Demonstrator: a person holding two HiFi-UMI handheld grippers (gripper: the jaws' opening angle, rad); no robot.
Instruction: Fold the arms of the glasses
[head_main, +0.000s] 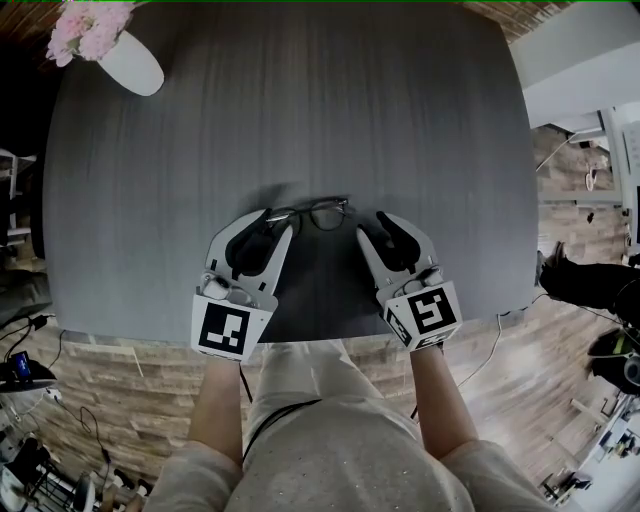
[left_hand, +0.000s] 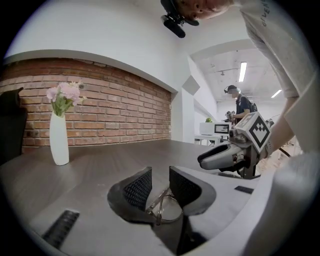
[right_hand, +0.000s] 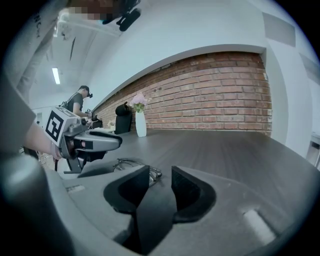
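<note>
Left gripper view, left tool (left_hand: 160, 176) apart around glasses (left_hand: 159, 204), contact unclear, hidden in head view, right tool (right_hand: 160, 176) apart

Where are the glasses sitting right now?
Head view: the glasses lie on the dark table near its front edge, between both grippers. One end sits between the left gripper's open fingers; the right gripper is just short of the other.
</note>
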